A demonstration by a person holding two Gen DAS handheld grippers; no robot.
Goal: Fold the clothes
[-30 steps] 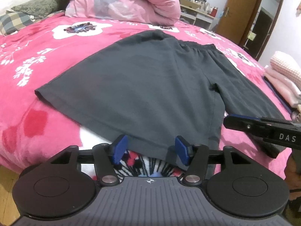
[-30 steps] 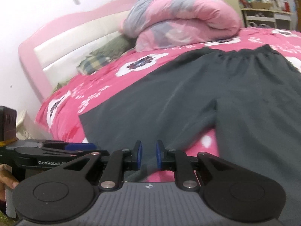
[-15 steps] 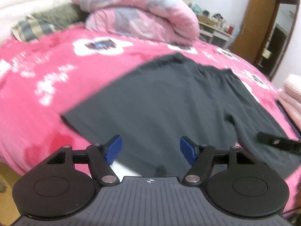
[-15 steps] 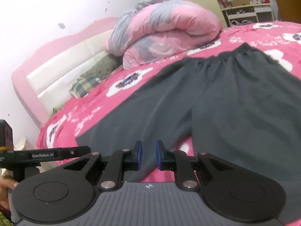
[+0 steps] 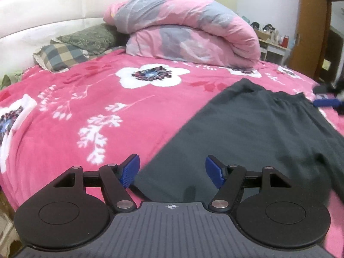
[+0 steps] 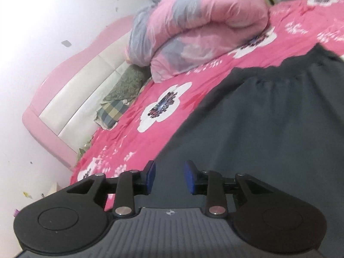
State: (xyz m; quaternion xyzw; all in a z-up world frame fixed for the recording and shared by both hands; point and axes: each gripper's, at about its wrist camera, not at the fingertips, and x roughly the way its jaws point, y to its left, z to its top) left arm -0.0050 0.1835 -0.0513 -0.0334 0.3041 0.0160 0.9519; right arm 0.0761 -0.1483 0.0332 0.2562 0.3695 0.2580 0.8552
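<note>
A pair of dark grey shorts (image 5: 247, 133) lies flat on the pink flowered bedspread (image 5: 86, 111). My left gripper (image 5: 172, 172) is open above the left leg's outer edge, with nothing between its blue pads. In the right wrist view the shorts (image 6: 268, 124) fill the right half, their gathered waistband (image 6: 286, 68) at the far end. My right gripper (image 6: 169, 177) is open over the cloth, holding nothing. A blurred blue tip of the right gripper (image 5: 326, 102) shows at the far right edge of the left wrist view, near the waistband.
A rolled pink and grey duvet (image 5: 187, 28) lies at the head of the bed. Two pillows (image 5: 81, 43) rest against the pink and white headboard (image 5: 43, 21). A wooden door (image 5: 311, 25) and a cluttered shelf (image 5: 271, 38) stand beyond the bed.
Both grippers have moved forward from the leg hems up over the shorts. The right gripper has opened from shut and tilted. The left gripper has swung left and opened wider.
</note>
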